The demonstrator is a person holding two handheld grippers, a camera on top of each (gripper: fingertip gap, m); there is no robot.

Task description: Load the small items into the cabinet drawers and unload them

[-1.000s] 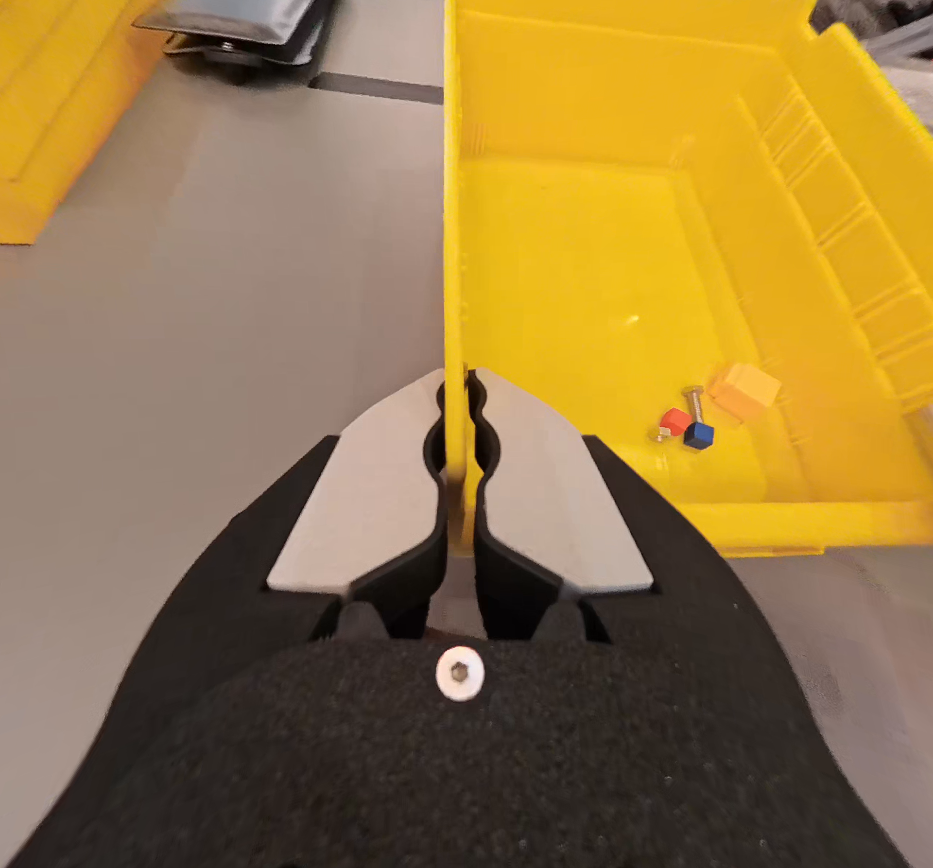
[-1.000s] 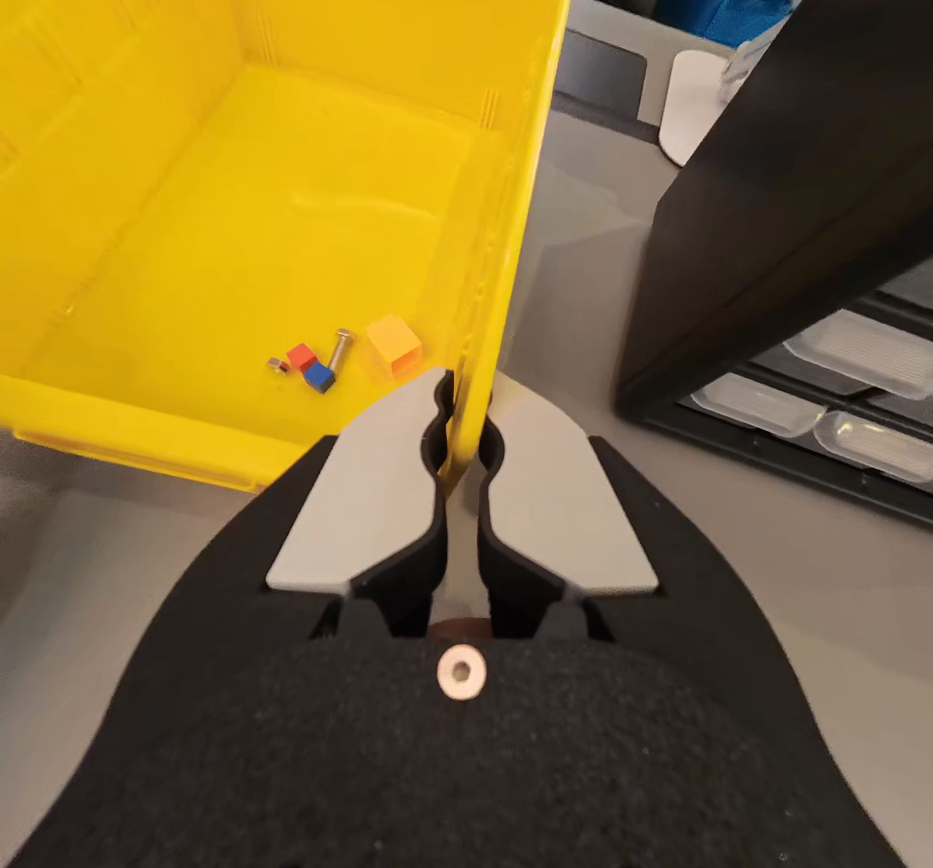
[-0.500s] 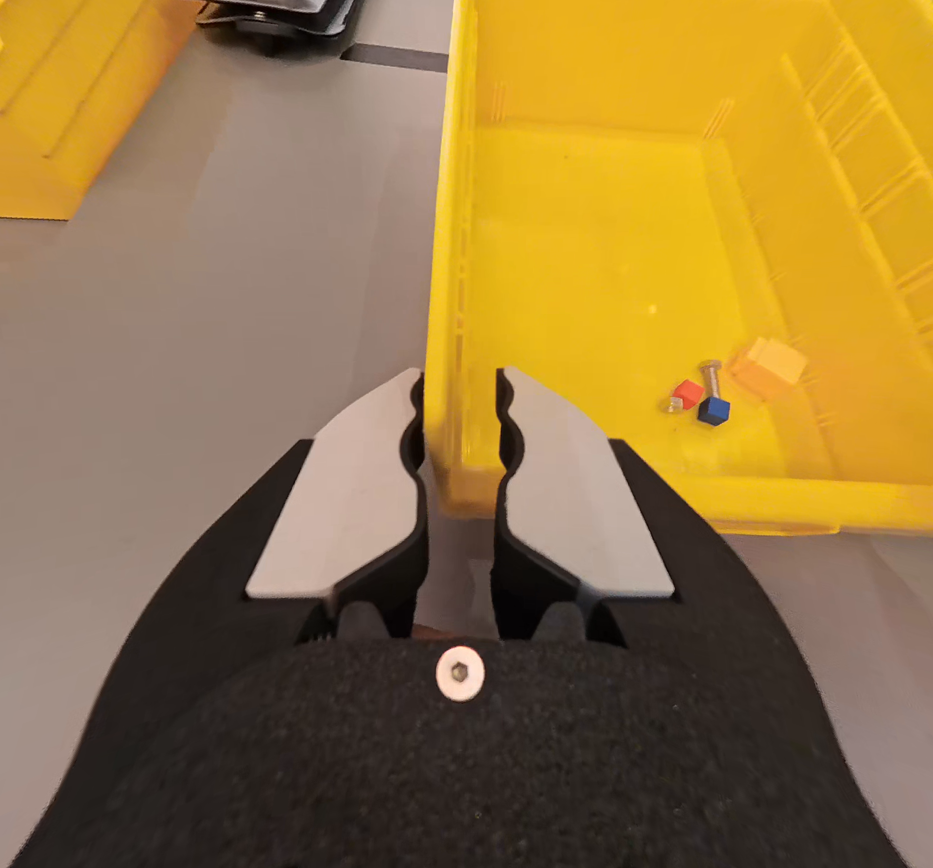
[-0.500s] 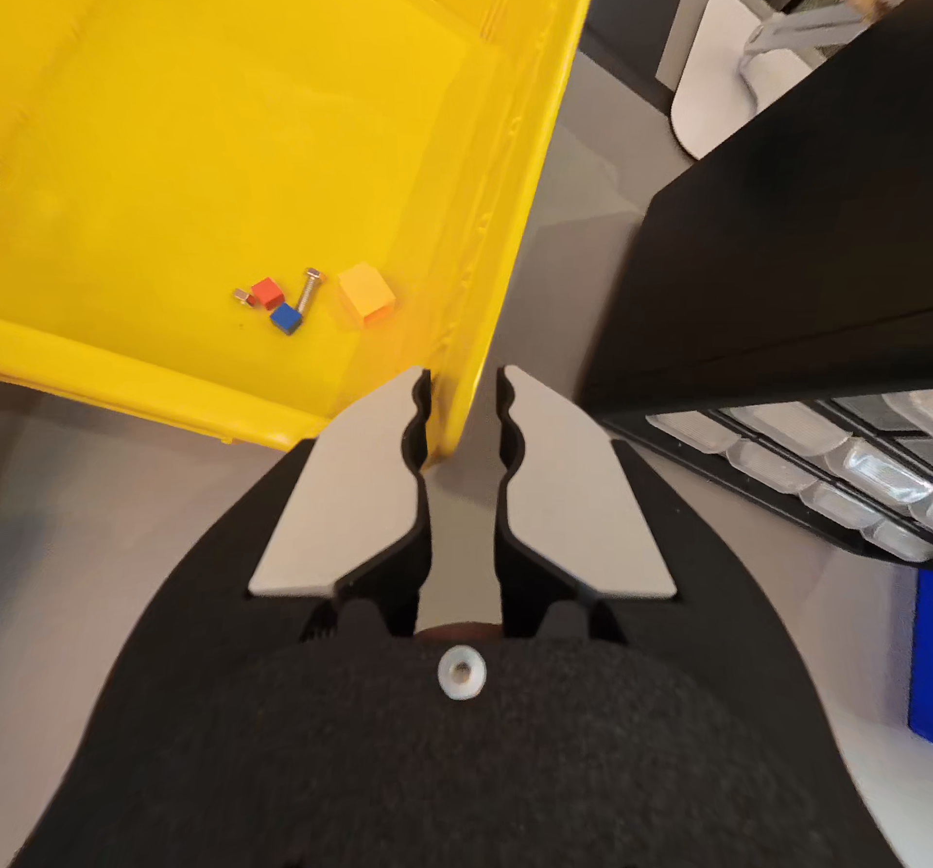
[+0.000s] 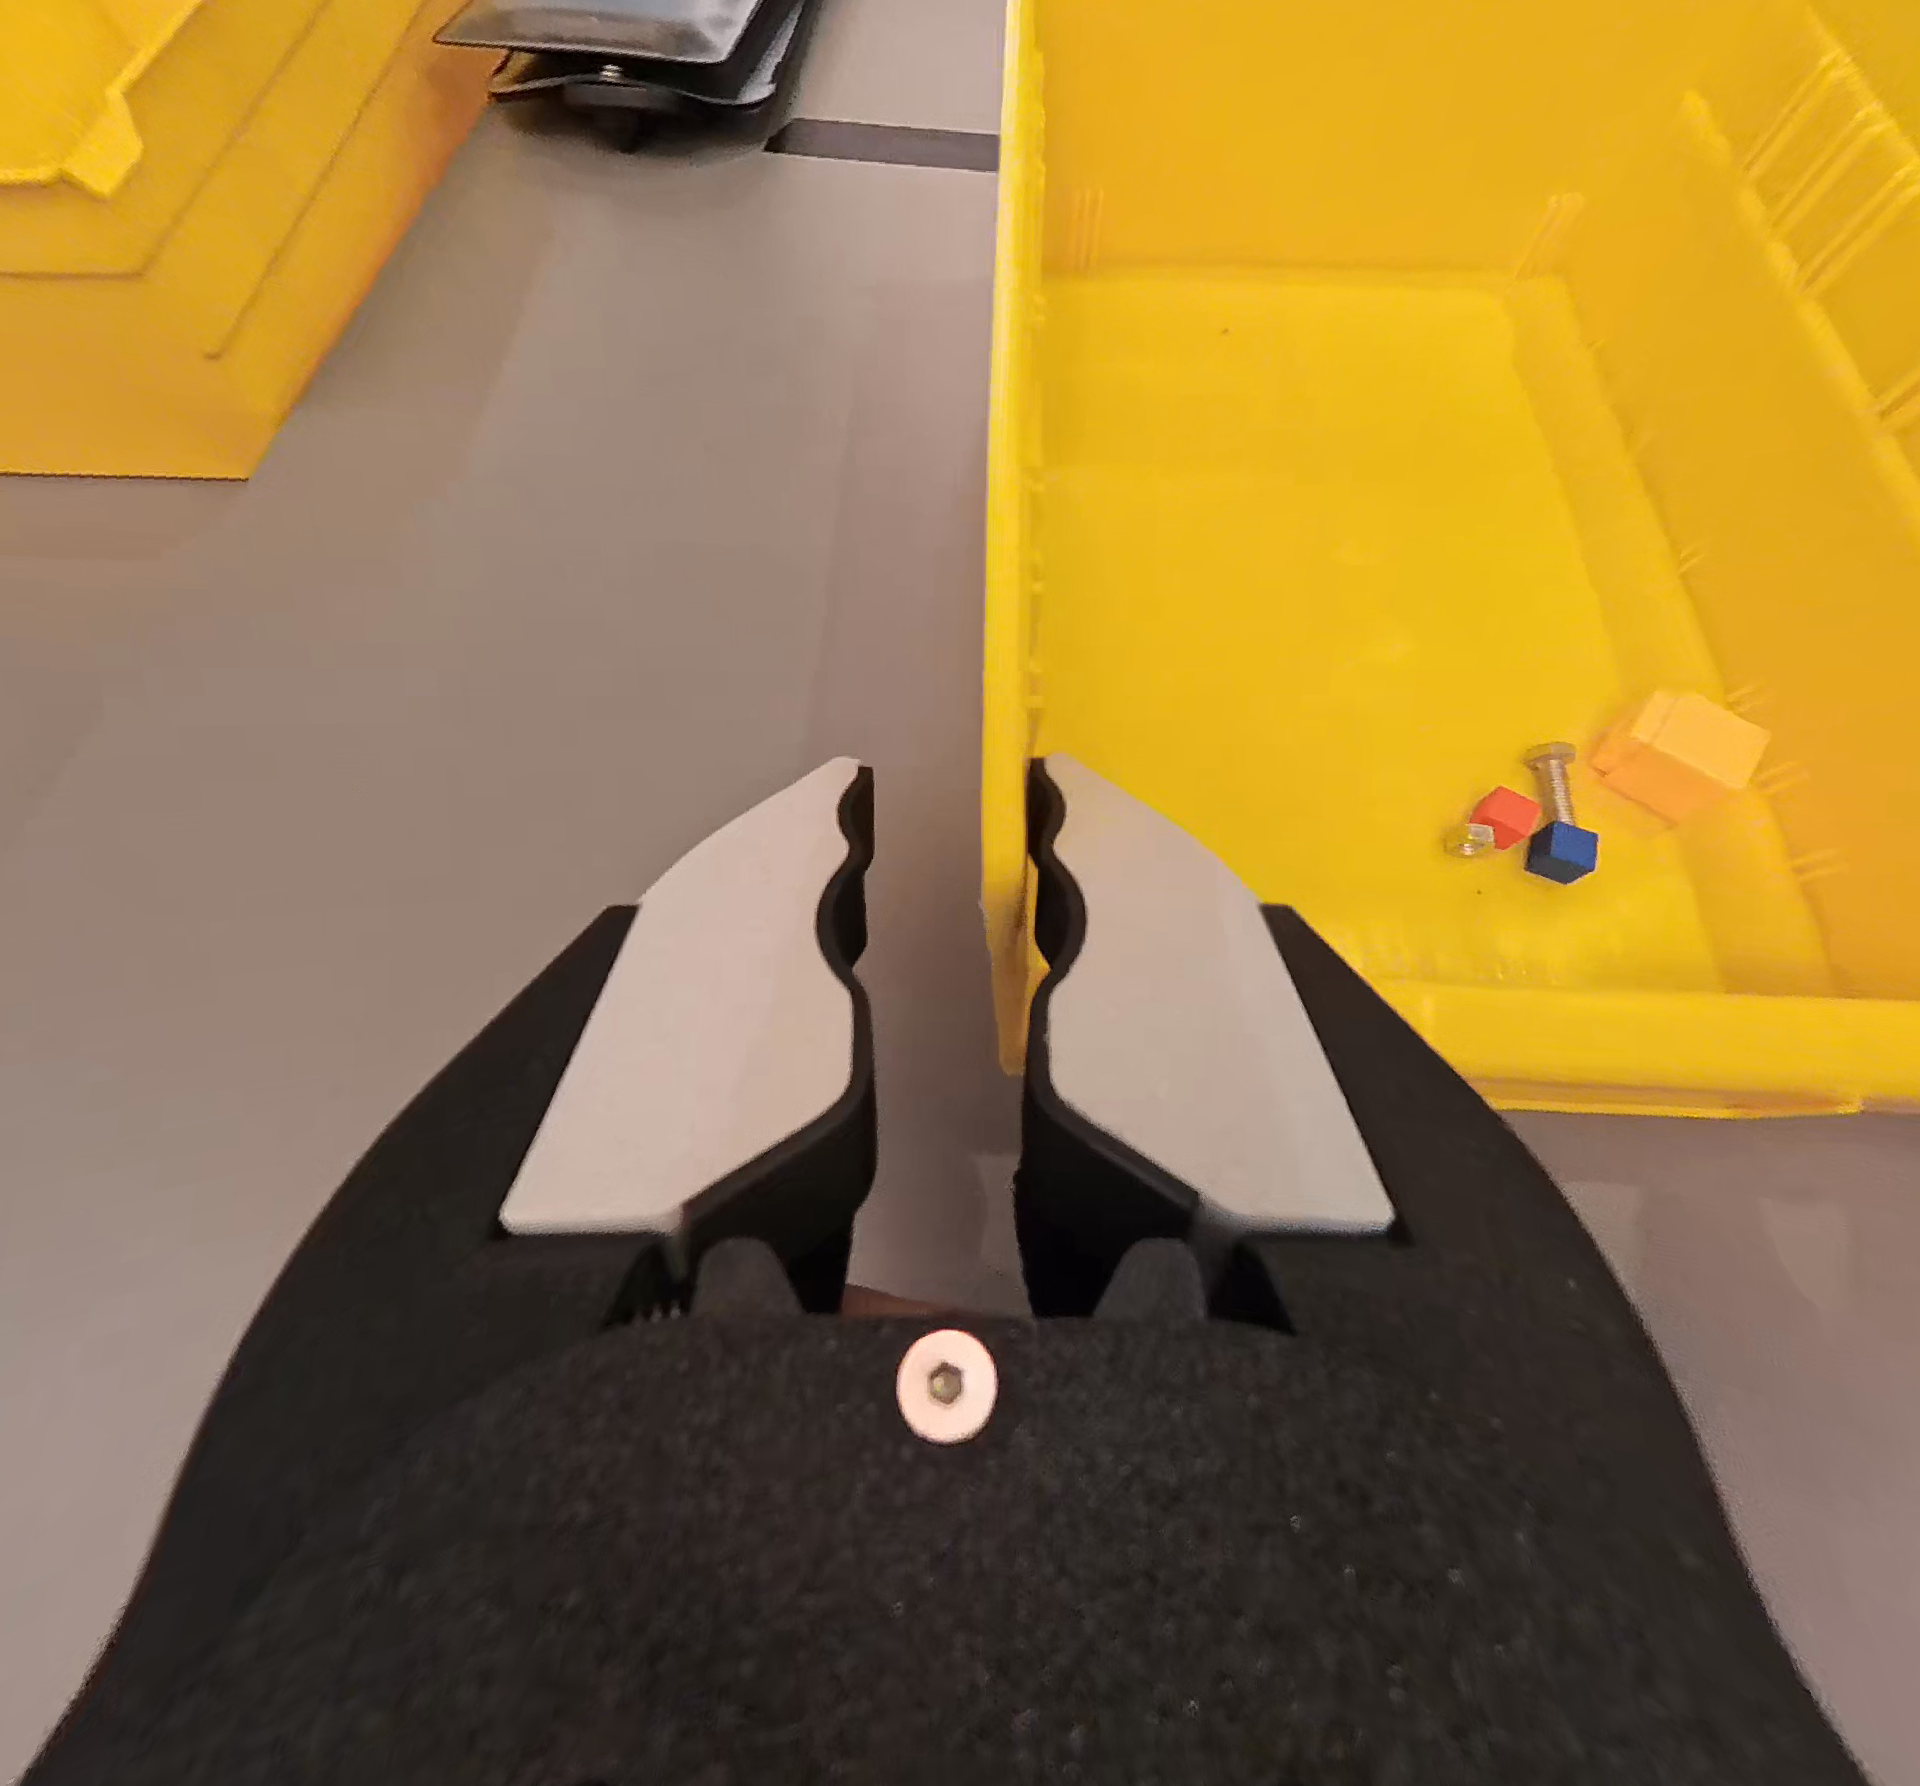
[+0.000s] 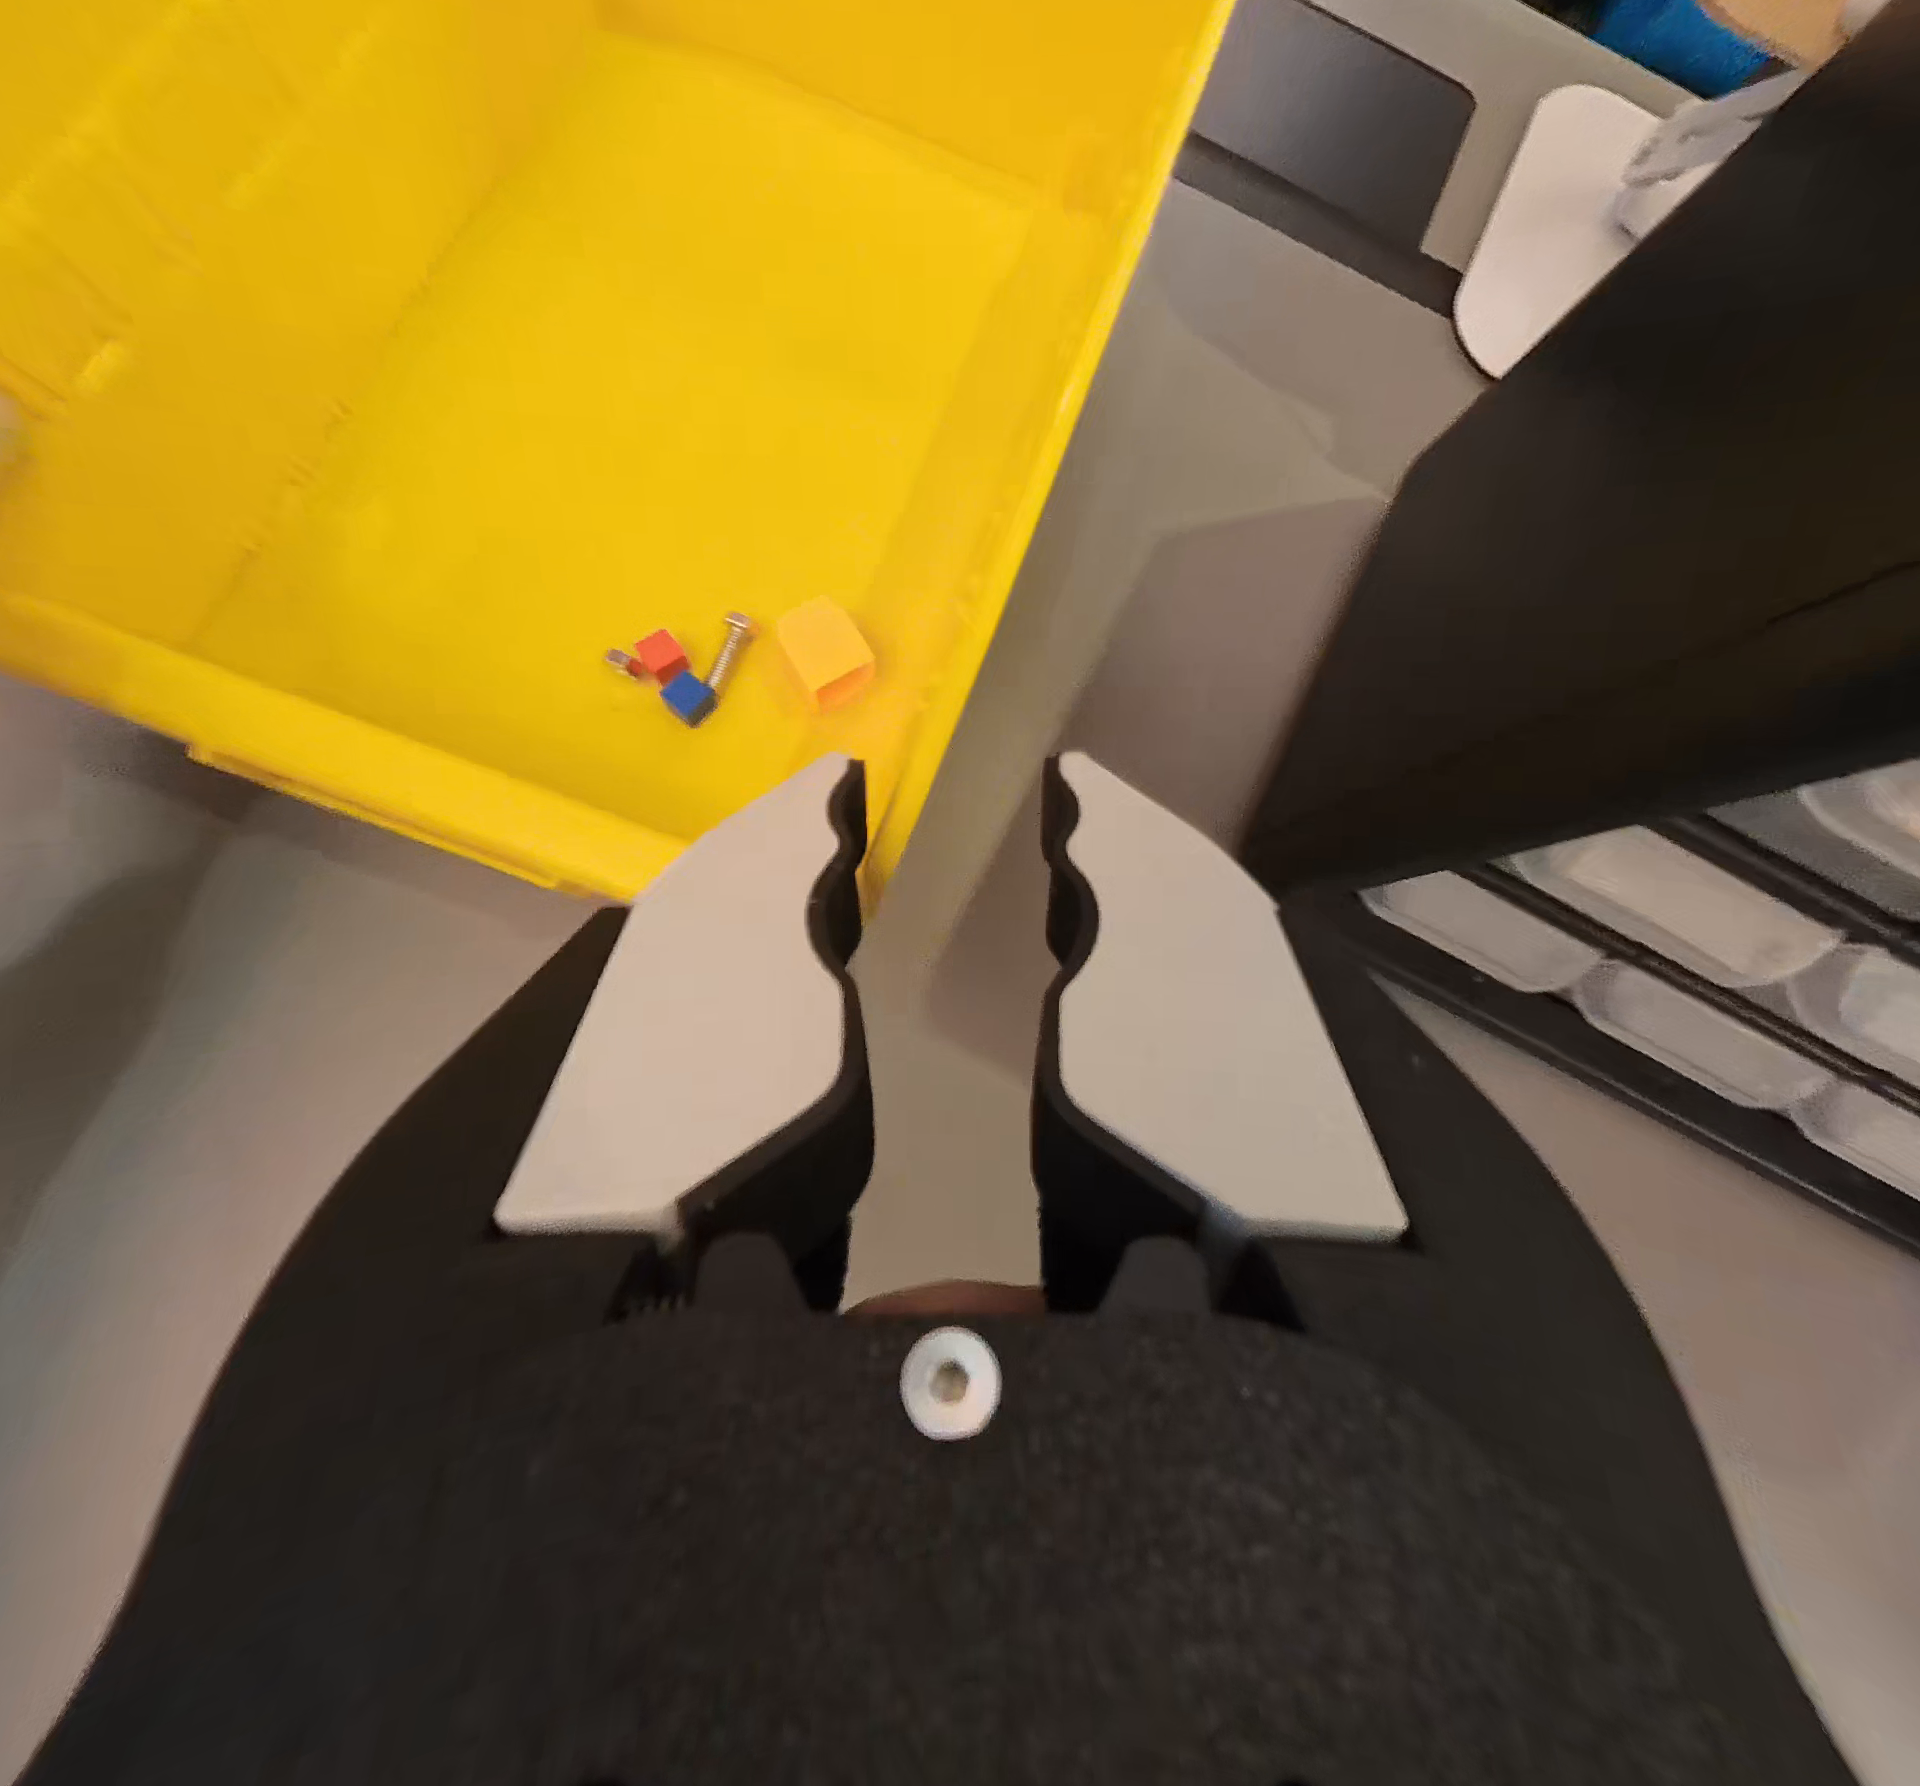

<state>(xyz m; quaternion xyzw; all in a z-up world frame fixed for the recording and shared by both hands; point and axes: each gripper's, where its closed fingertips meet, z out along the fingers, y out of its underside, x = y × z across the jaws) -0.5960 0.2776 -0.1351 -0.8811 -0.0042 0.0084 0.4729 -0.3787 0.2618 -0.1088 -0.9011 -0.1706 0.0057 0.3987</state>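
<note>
On the far left of the grey surface (image 5: 520, 697) we see a second yellow bin (image 5: 187, 230), and behind it a dark folded pouch (image 5: 655, 1) — both only in the left wrist view. Our left tongs (image 5: 948, 780) are apart, straddling the near left wall of the big yellow bin (image 5: 1013, 489); a second ago they were clamped on that wall. Inside the bin, near its front right corner, lie the small items: a nut (image 5: 1468, 840), a red cube (image 5: 1507, 814), a blue cube (image 5: 1561, 850), a bolt (image 5: 1553, 780) and an orange block (image 5: 1683, 754), clustered close together. Our right tongs (image 6: 951, 780) are likewise apart now, having let go of the bin's right wall, which sits just by the left finger. Only the right wrist view shows the black cabinet (image 6: 1610, 593) to the right, its clear drawers (image 6: 1662, 967) shut, and a white stand (image 6: 1538, 219) behind it.
</note>
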